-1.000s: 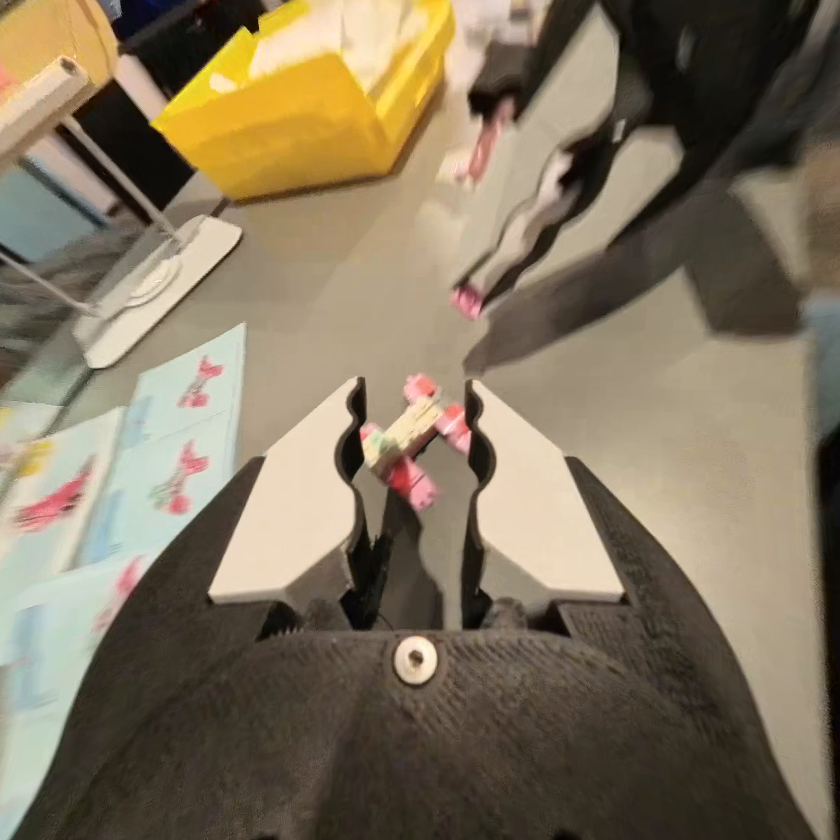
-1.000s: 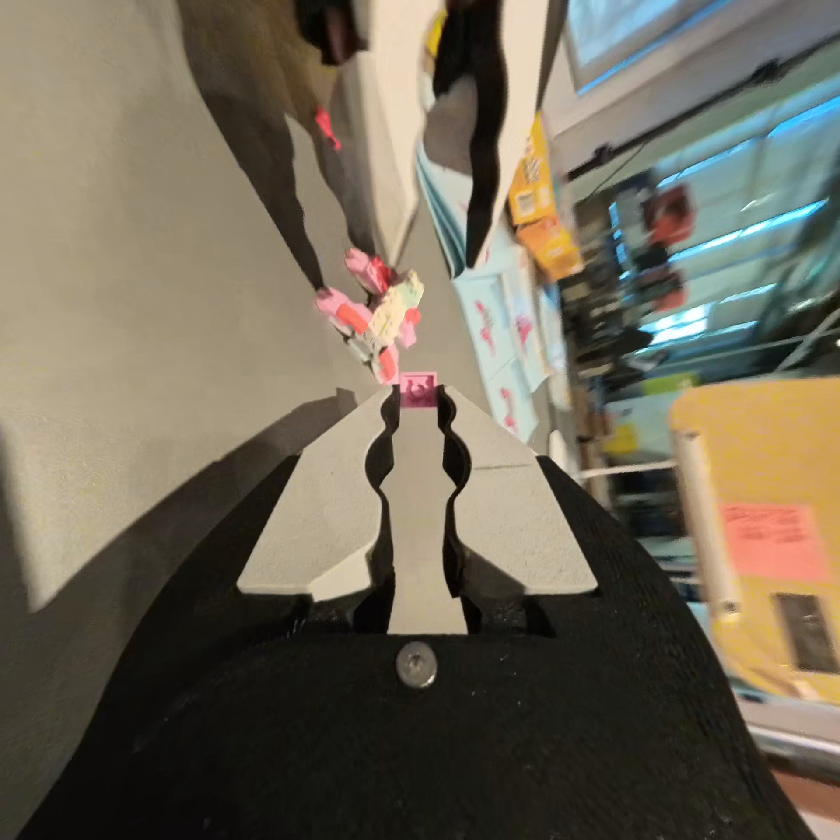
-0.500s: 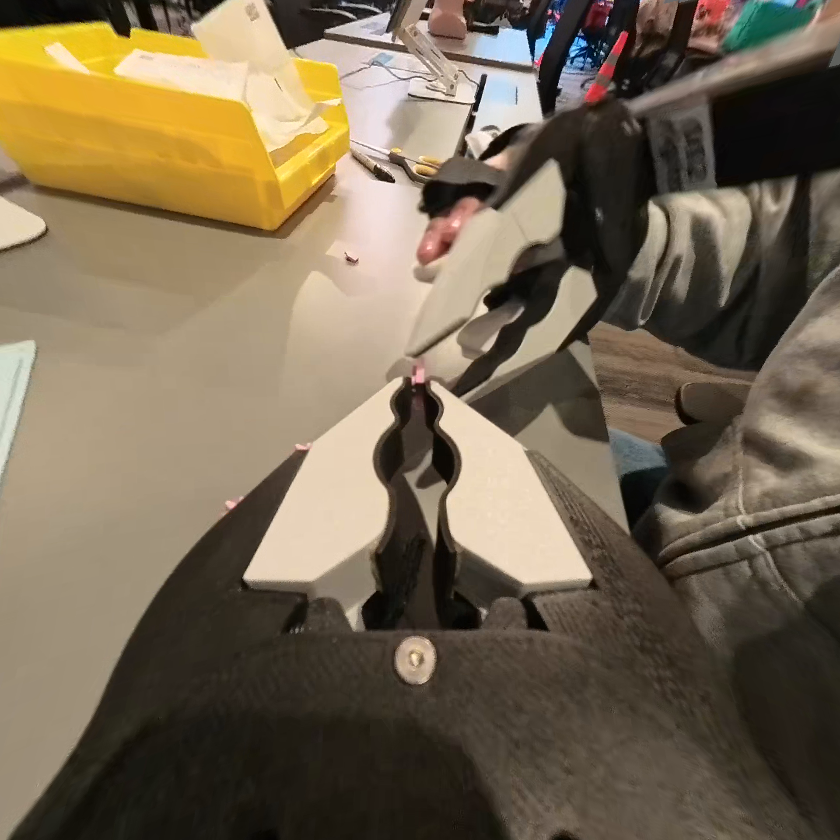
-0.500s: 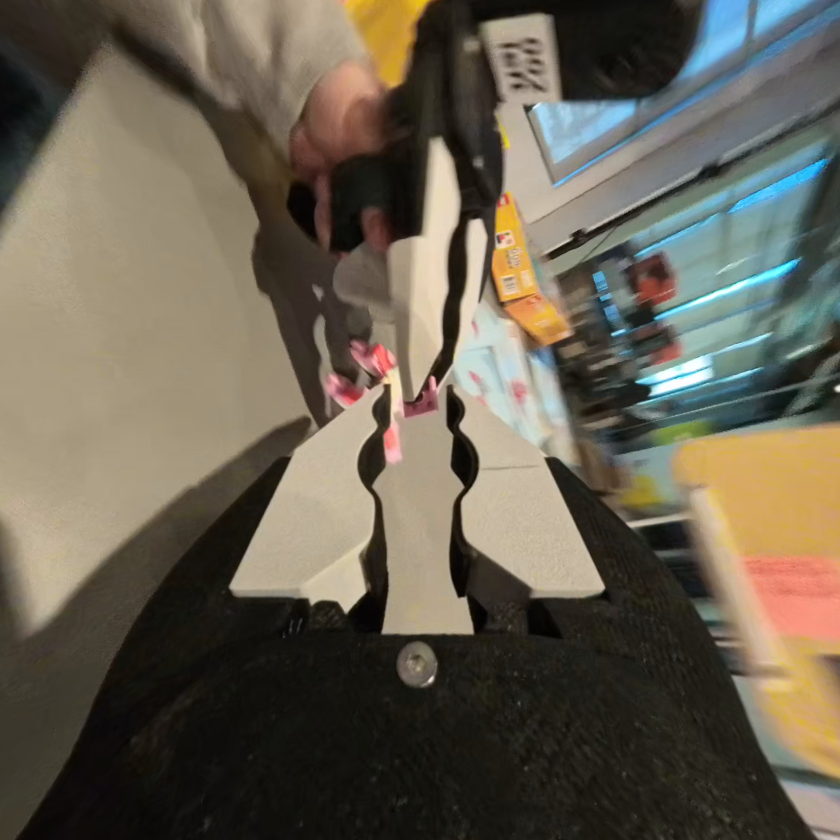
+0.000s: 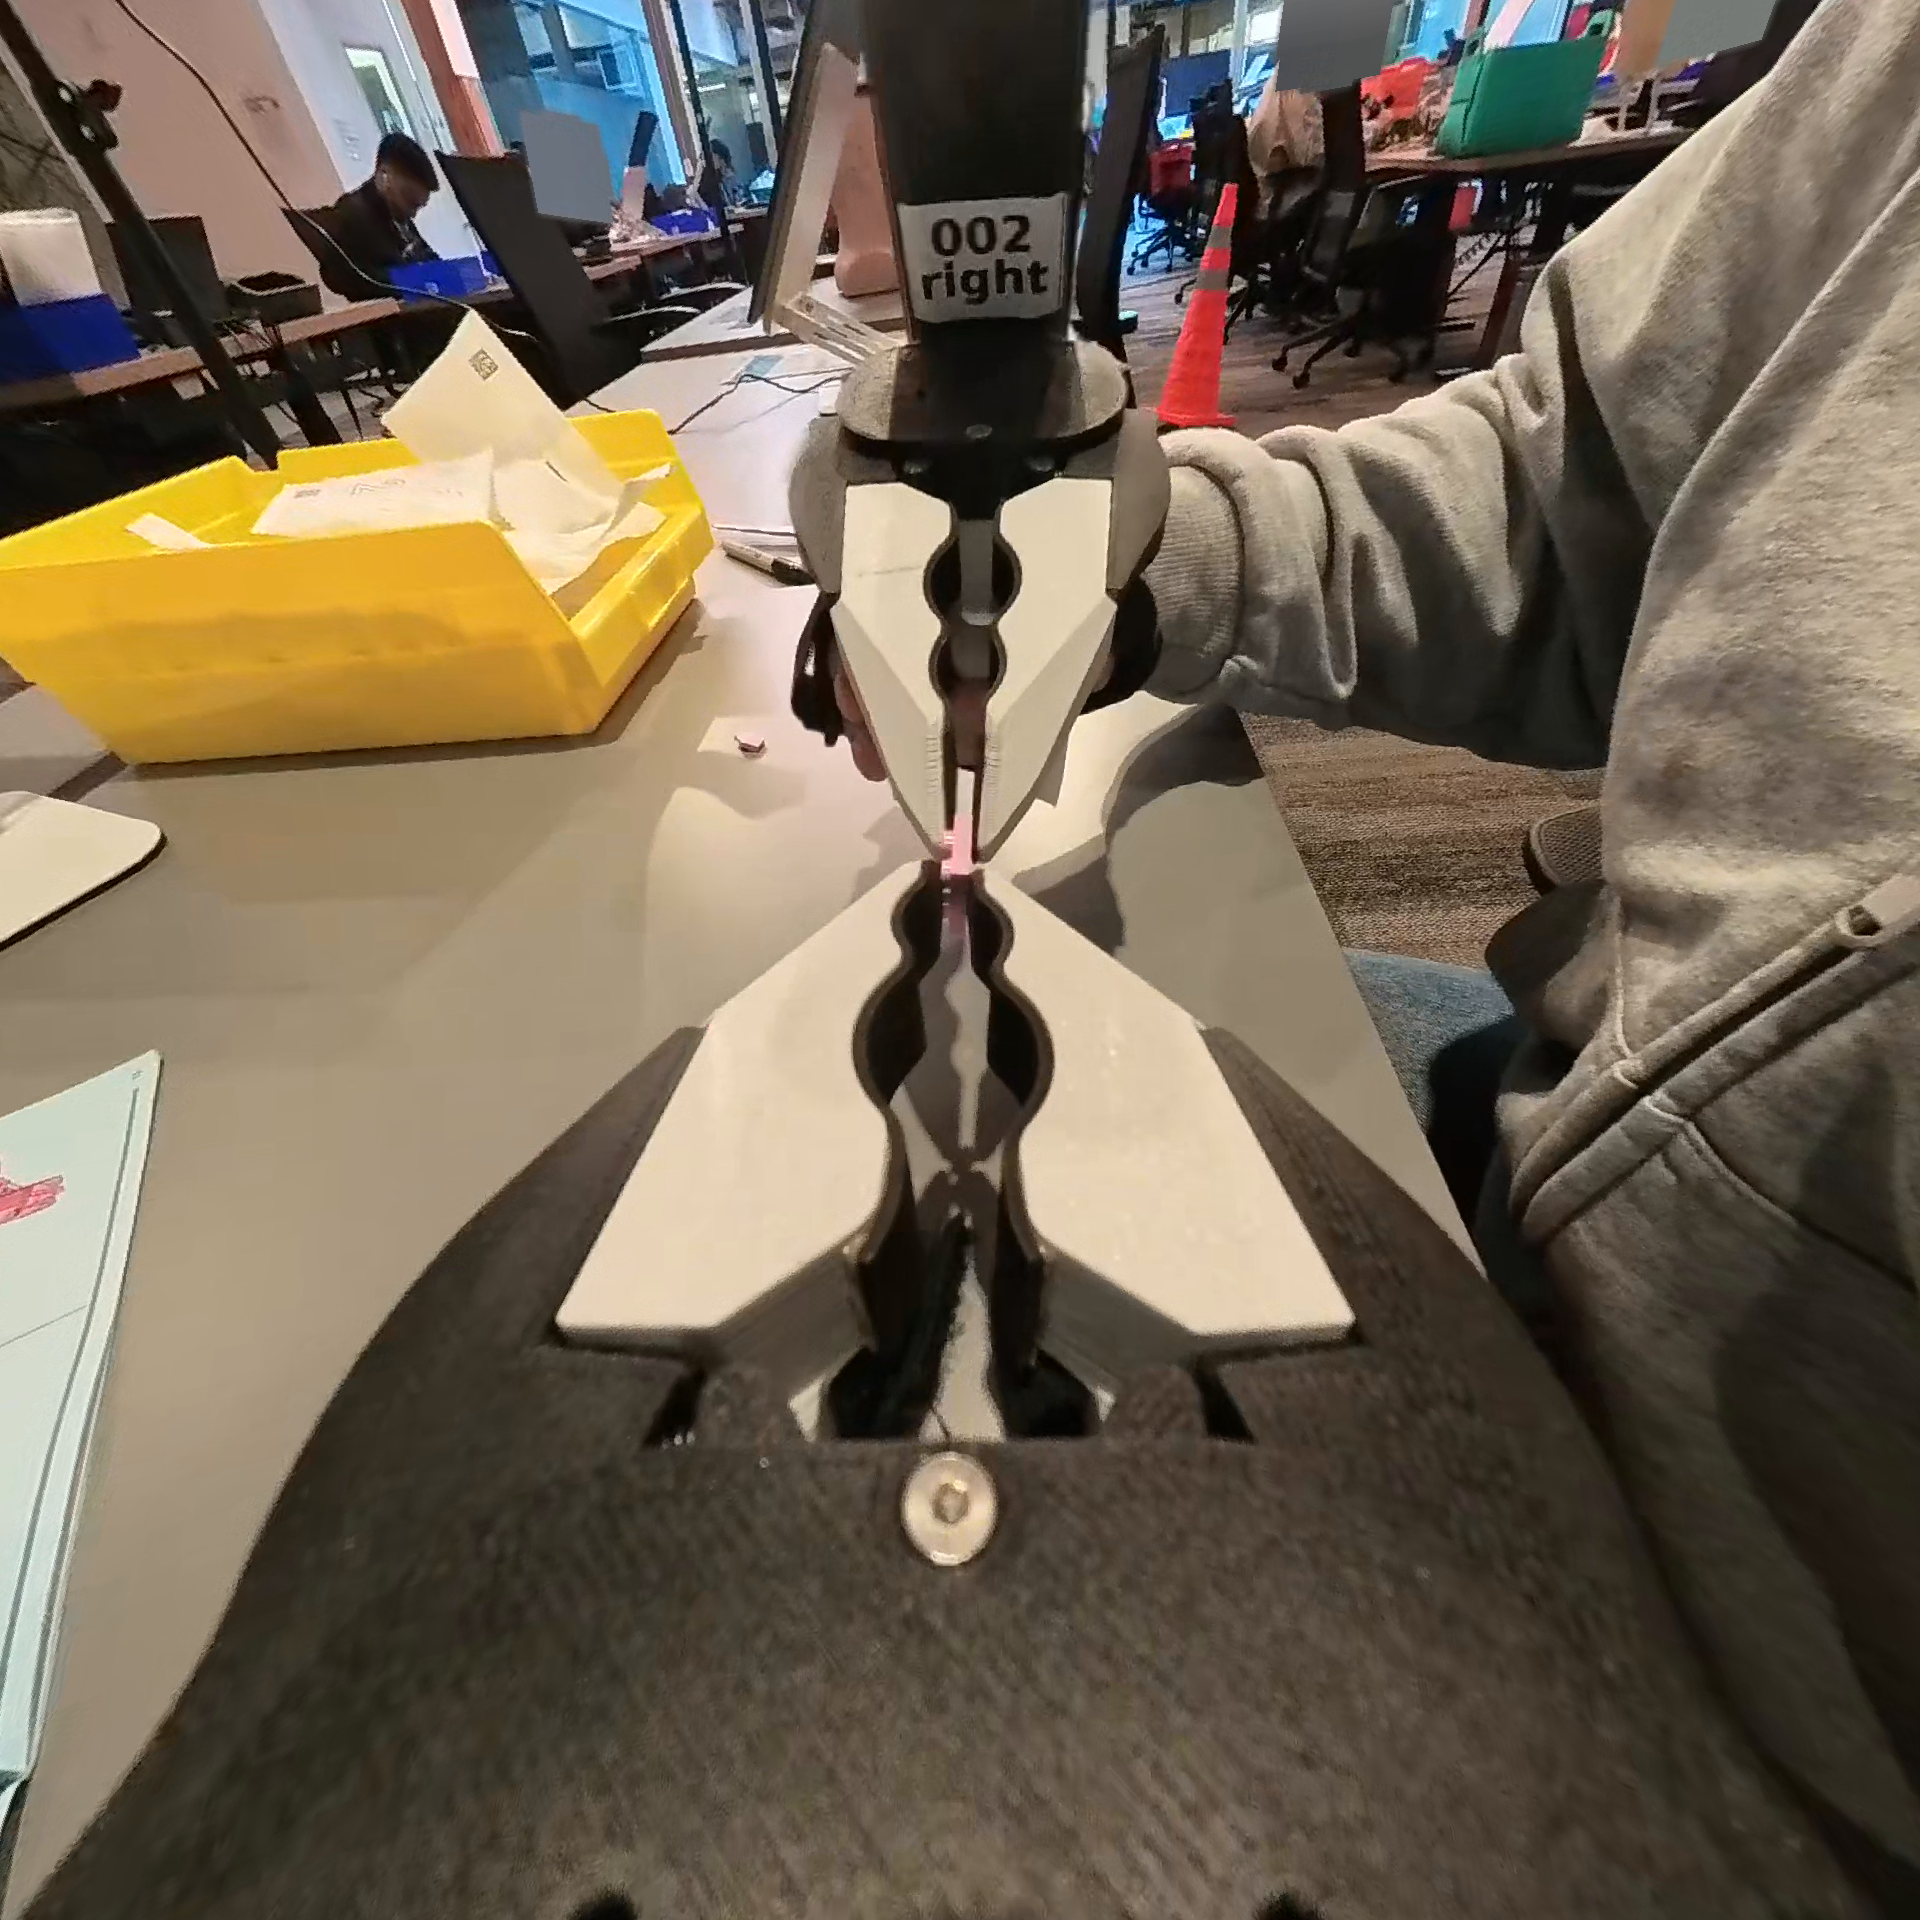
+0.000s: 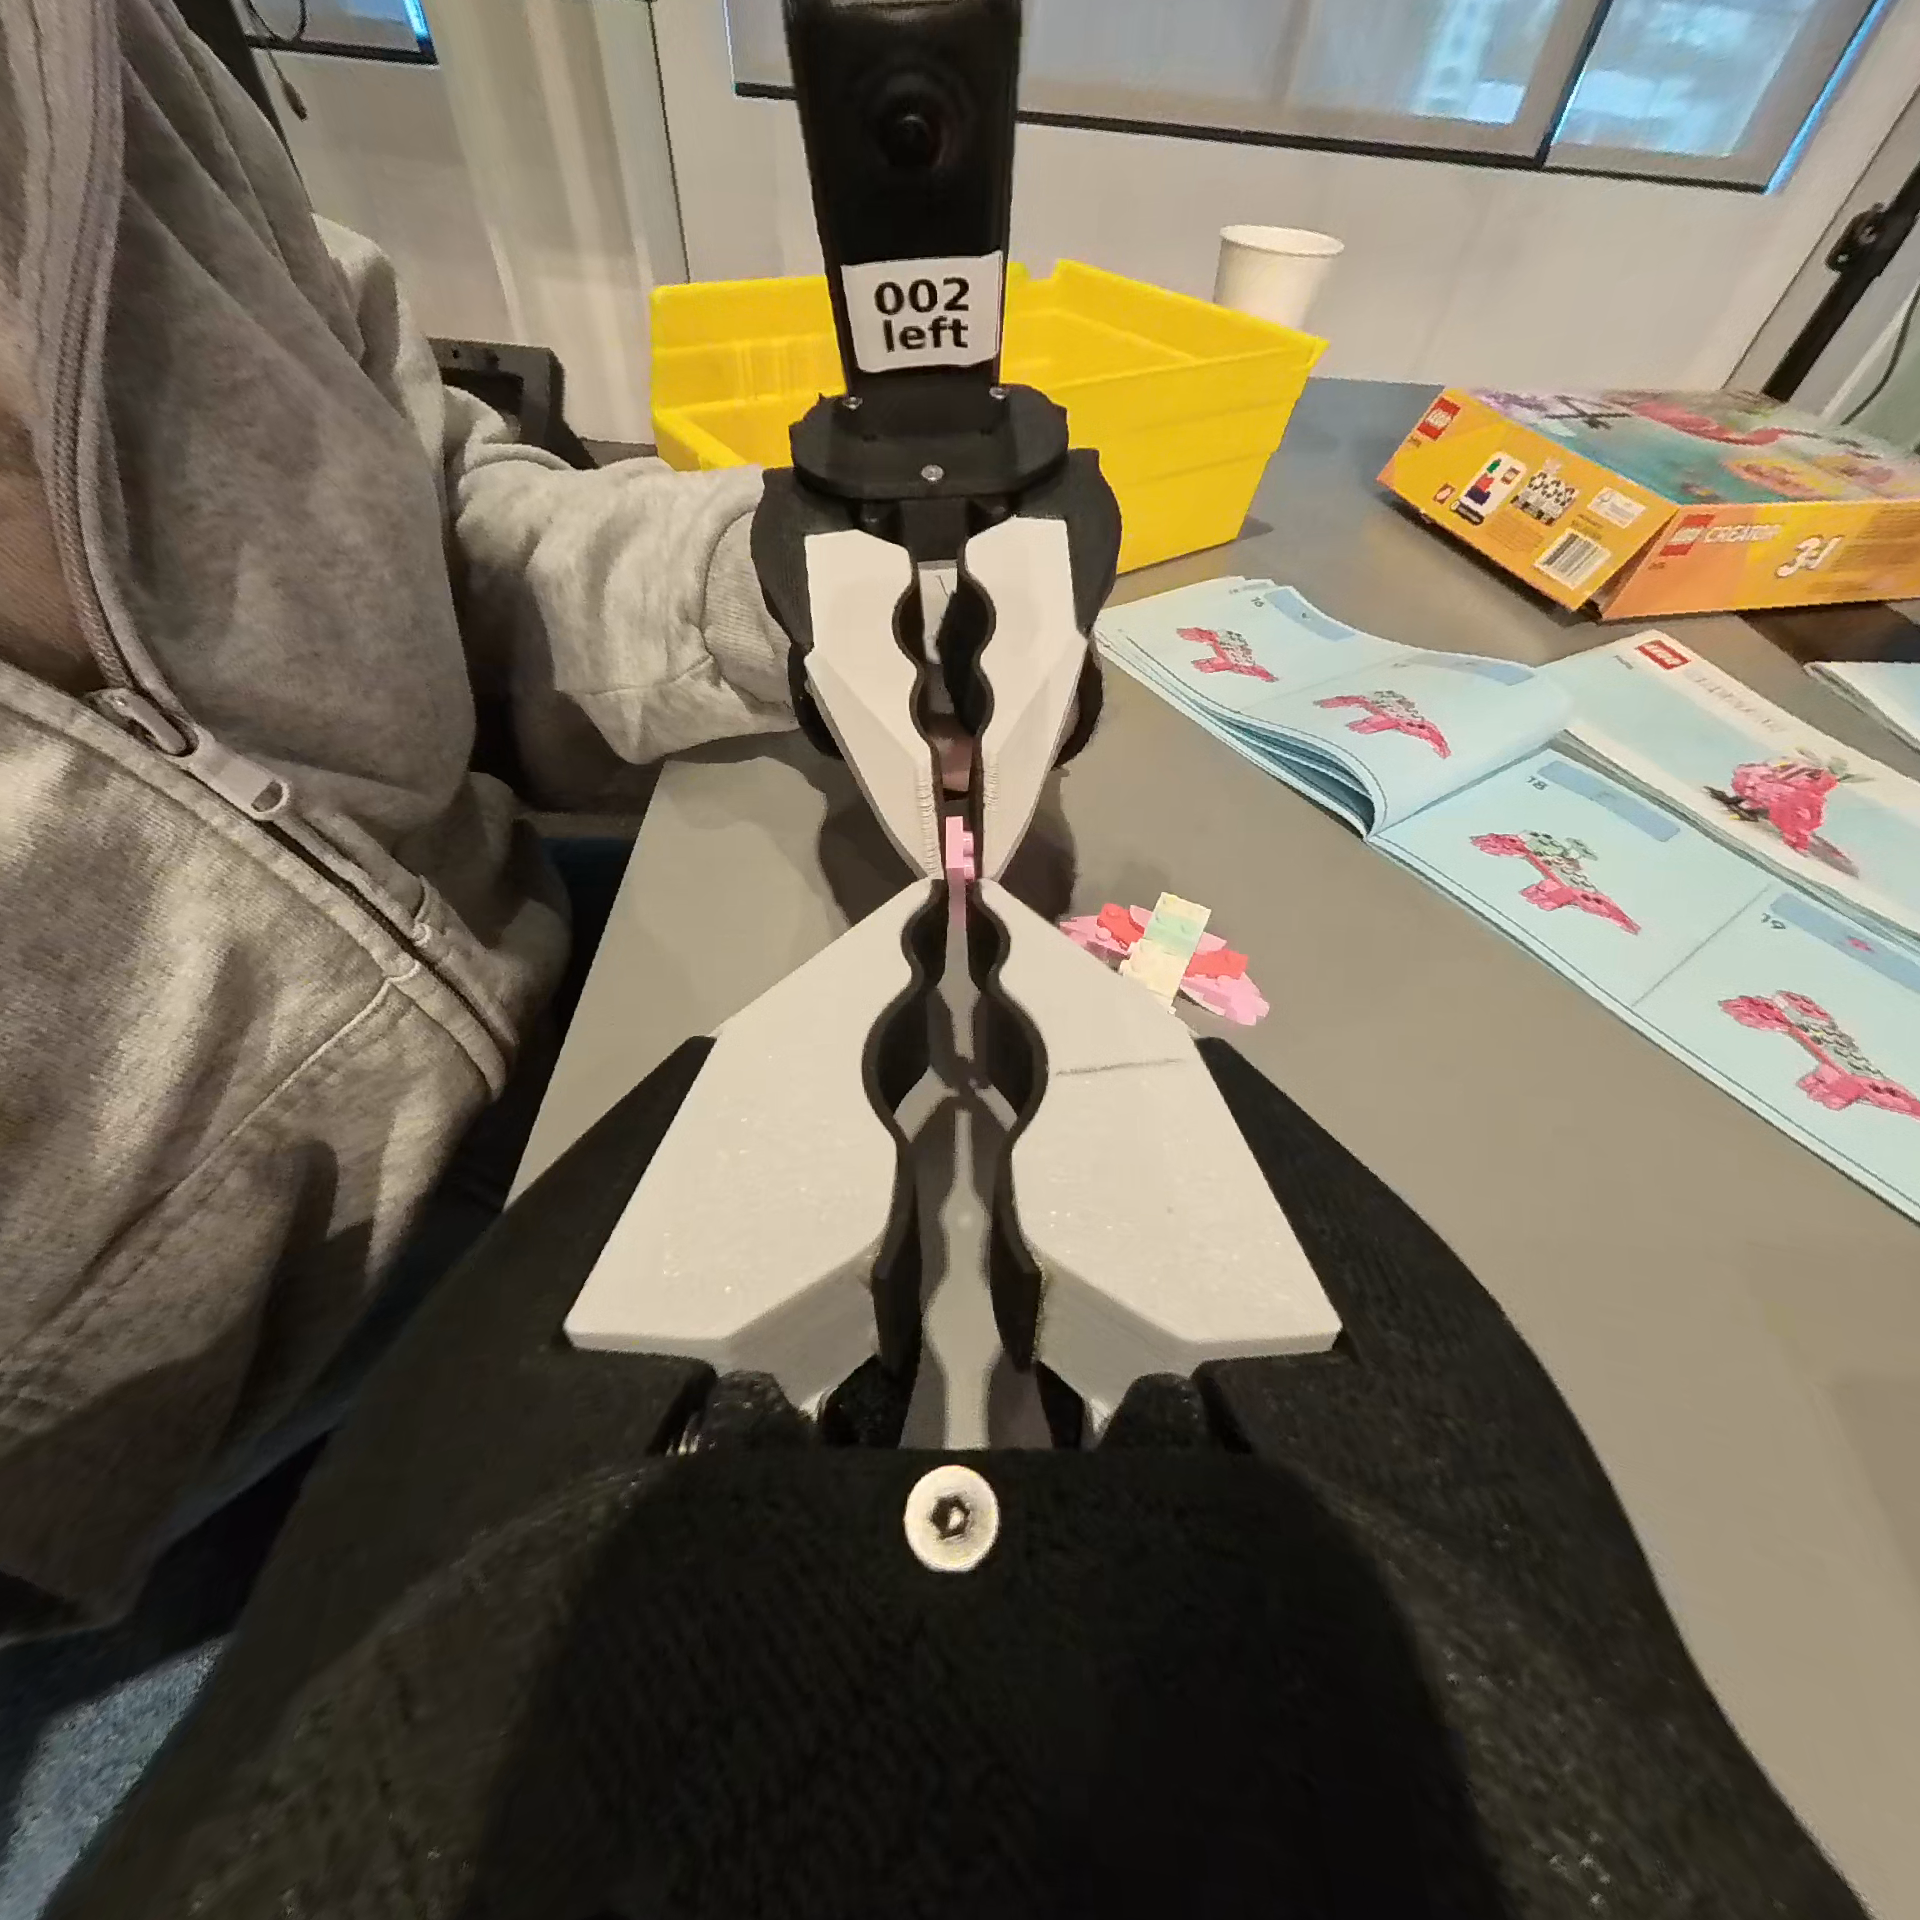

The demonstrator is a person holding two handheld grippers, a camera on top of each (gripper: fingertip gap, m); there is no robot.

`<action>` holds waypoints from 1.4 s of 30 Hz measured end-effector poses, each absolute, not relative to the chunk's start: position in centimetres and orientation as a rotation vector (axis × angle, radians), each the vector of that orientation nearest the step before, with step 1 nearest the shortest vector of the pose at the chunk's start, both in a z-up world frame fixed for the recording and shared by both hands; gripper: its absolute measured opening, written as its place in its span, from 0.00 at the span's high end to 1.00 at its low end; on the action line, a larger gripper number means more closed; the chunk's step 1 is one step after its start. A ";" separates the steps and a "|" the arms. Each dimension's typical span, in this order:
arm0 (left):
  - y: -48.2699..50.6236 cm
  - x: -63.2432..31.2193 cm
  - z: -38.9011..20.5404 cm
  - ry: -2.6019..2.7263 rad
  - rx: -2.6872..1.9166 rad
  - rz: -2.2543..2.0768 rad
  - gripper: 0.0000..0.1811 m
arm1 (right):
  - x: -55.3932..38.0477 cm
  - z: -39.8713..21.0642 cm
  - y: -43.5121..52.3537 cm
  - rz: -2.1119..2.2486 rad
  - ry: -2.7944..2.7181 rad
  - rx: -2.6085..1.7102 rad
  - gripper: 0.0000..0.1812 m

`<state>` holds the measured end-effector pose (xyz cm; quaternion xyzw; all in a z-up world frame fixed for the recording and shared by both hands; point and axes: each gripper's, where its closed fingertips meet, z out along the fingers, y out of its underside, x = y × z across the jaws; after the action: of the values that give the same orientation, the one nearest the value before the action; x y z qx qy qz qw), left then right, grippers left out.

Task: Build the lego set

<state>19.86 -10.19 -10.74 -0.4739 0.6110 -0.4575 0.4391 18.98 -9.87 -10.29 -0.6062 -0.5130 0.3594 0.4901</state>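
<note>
Your 2 hand-held grippers meet tip to tip above the grey counter [image 5: 436, 935], near its edge in front of your grey hoodie sleeve [image 5: 1403, 582]. The left hand-held gripper [image 5: 957, 885] is clenched on a small pink lego piece [image 5: 957, 847], and the right hand-held gripper [image 6: 958, 896] is clenched on a light pink lego piece [image 6: 958, 847]. The two pieces touch right at the fingertips; you cannot tell from either view whether they are already pressed together. Each gripper shows in the other's camera, pointing straight back at it.

The partly built lego model [image 6: 1169, 951], pink with a white and pale green block on top, lies on the counter just to the side of the right gripper's fingers, held by neither gripper. Beyond it an open instruction booklet [image 6: 1538, 790] lies flat, and the orange lego box [image 6: 1662, 499] sits farther back. A yellow bin [image 5: 343, 592] holding crumpled paper stands on the counter, well apart from the grippers, and 1 tiny loose piece [image 5: 748, 742] lies between it and them. A white paper cup [image 6: 1278, 272] stands behind another yellow bin [image 6: 1153, 395].
</note>
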 end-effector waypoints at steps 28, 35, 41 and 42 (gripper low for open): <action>-3.1 17.8 -18.2 2.218 -1.466 -0.265 0.80 | 21.1 -13.8 -6.9 0.302 -1.407 -1.408 1.00; -2.8 17.9 -17.5 2.267 -1.469 -0.291 0.78 | 21.8 -14.4 -6.3 0.093 -1.441 -1.280 1.00; -2.8 17.0 -19.4 2.447 -1.433 -0.133 0.80 | 22.0 -14.5 -6.2 0.039 -1.445 -1.232 1.00; -2.7 17.1 -19.4 2.447 -1.435 -0.142 0.82 | 22.1 -14.5 -6.2 0.031 -1.445 -1.224 1.00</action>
<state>17.06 -2.75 -19.39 -0.4994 0.8518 -0.0496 0.1503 22.05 -6.16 -14.54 -0.5246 -0.6194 0.0132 0.5840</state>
